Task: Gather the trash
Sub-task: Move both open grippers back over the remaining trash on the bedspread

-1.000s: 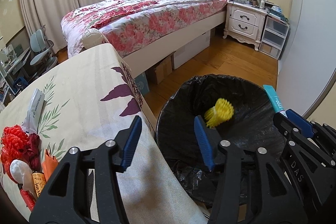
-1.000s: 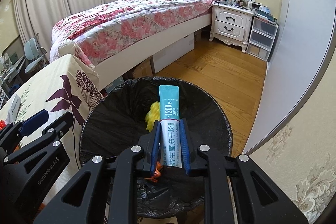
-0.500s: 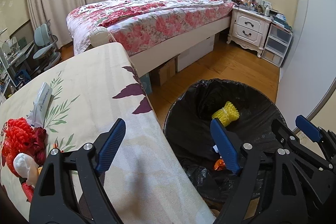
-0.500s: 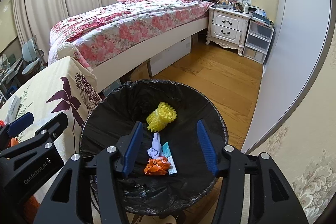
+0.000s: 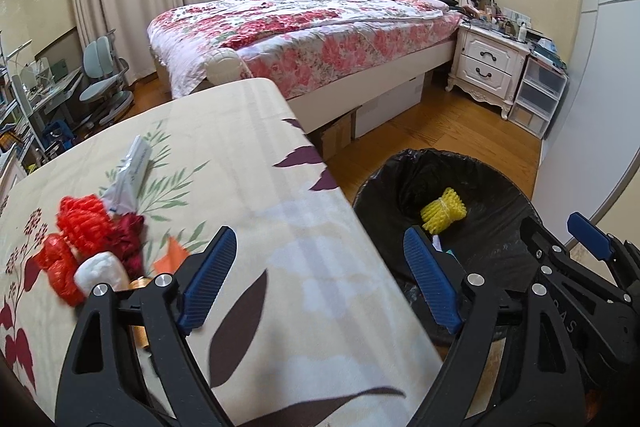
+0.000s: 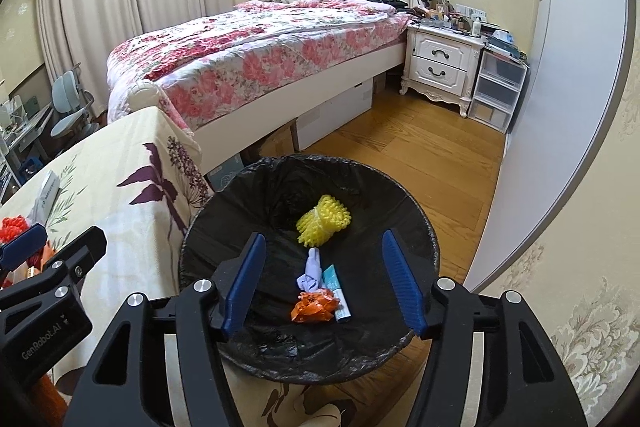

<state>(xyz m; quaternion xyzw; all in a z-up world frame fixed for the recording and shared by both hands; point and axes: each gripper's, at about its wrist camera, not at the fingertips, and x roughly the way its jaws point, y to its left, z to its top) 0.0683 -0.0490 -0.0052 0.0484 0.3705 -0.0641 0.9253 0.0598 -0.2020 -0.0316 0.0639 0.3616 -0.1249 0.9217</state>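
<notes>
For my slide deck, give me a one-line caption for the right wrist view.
Open right claw above the black-lined trash bin, teal sachet lying inside.

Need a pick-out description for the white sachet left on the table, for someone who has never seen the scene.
Start at the table under the cream floral cloth, beside the black-lined bin. At its far left lies a heap of red and white trash. The white sachet is the flat, long packet at the heap's far edge; everything else there is crumpled.
</notes>
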